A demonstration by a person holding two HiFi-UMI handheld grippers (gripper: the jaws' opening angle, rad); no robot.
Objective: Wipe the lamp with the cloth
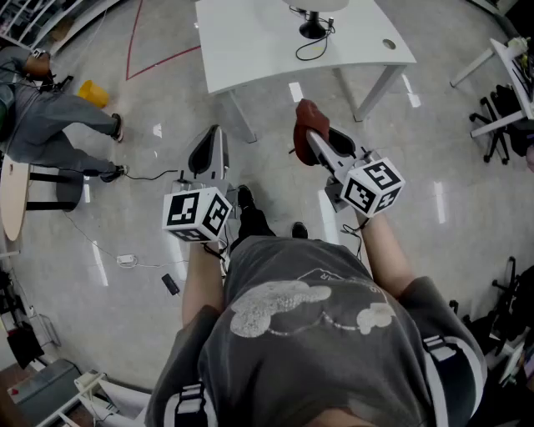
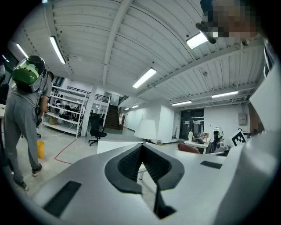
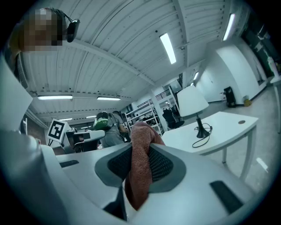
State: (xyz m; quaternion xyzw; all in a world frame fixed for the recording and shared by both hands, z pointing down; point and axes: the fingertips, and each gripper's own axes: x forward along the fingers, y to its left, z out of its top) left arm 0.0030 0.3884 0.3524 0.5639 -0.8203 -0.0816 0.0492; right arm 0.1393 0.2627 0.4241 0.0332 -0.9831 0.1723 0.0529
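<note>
Your right gripper (image 3: 142,149) is clamped on the reddish-brown cloth (image 1: 305,118). The cloth sits pinched between the jaw pads, bunched above them and hanging loose below. In the head view the cloth is at 1 o'clock from your body, over the floor (image 1: 150,83), in front of the white bench (image 1: 250,50) and not touching it.

Your left gripper (image 2: 142,151) is closed. Its jaws meet at the tips with nothing between them. It is held at 11 o'clock, also short of the bench.

The lamp (image 1: 314,25) stands on the bench at 12 o'clock. Its black base and looped cable are visible, and its white shade is cut by the top edge of the head view. The right gripper view shows the lamp upright and well apart from the cloth.

A second person (image 1: 50,117) in grey is at 10 o'clock, well away from the bench.
</note>
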